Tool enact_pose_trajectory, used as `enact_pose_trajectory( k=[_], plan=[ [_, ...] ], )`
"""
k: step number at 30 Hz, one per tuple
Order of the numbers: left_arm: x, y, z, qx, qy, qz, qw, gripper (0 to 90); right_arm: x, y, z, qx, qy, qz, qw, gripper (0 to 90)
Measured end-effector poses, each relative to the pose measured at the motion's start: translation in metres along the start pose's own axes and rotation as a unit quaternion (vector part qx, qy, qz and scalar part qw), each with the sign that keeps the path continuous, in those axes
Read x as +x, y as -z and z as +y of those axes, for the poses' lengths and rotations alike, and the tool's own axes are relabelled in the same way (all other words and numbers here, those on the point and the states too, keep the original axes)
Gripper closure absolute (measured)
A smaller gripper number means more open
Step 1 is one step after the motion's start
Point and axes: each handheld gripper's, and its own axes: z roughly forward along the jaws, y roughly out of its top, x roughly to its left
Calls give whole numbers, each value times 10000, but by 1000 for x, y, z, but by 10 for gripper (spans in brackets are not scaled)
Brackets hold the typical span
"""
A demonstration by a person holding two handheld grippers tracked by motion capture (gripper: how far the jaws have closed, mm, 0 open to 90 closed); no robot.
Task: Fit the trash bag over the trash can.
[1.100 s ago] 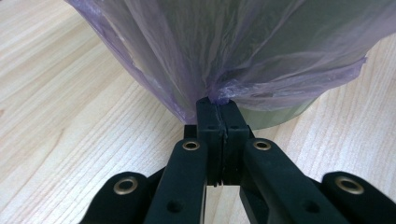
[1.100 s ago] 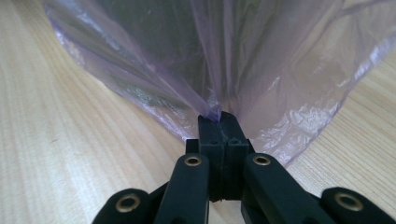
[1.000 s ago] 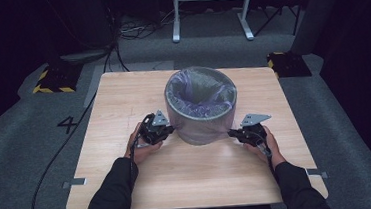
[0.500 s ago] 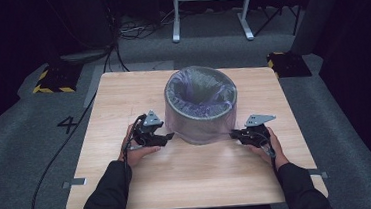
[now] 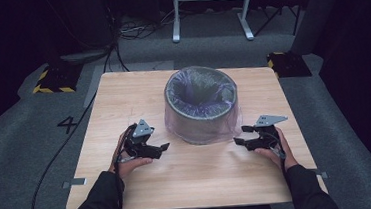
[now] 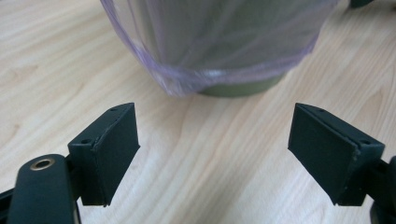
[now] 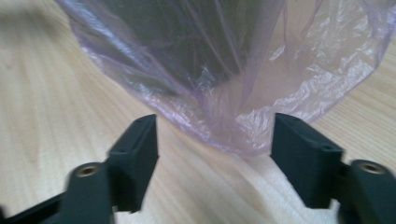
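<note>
A: What is seen of the materials and shapes?

B: A round, dark grey-green bin is seen standing upright at the centre of the high view, on a pale wood-grain table. It is lined with a thin, translucent purple bag, crinkled and glossy, folded over the rim and draped down the outer wall almost to the tabletop. In the left gripper view the bag's hem is seen hanging just above the bin's bare base.

A: How are the hands posed?

B: The left gripper is held low over the table at the lower left of the bin, the right gripper at its lower right; each is pointed inward at the bin, near it but apart from it.

A: And the jaws?

B: Both pairs have just been opening and are seen standing wide apart, with nothing gripped. In the right gripper view the bag's loose lower edge is seen beyond the matte black pads, not pressed by them; in the left gripper view only bare wood is seen between the pads
</note>
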Motion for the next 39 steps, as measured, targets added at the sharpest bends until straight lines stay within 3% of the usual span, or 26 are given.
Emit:
enact_pose_trajectory(
  k=[3, 7, 9, 13, 27, 33, 39],
  plan=[
    [-3, -2, -7, 87, 68, -42, 9999, 156, 0, 5, -2, 21, 18, -20, 10000, 197],
    [-9, -6, -15, 316, -18, 28, 9995, 158, 0, 12, -5, -26, 41, -80, 10000, 178],
    [-12, -7, -19, 401, -65, 71, 9991, 158, 0, 17, -5, -97, 42, -1, 9999, 173],
    [-17, -12, -28, 646, -73, 82, 9978, 158, 3, 28, -2, -311, 171, -84, 9993, 185],
    [-27, -12, -39, 777, -93, 63, 9969, 158, 21, 45, 16, -777, 463, -320, 9954, 189],
    [-26, -13, -41, 776, -126, 108, 9968, 155, 25, 50, 25, -831, 600, -375, 9940, 190],
    [-22, -13, -44, 723, -82, 2, 9974, 148, 29, 54, 35, -871, 729, -390, 9928, 182]
  ],
)
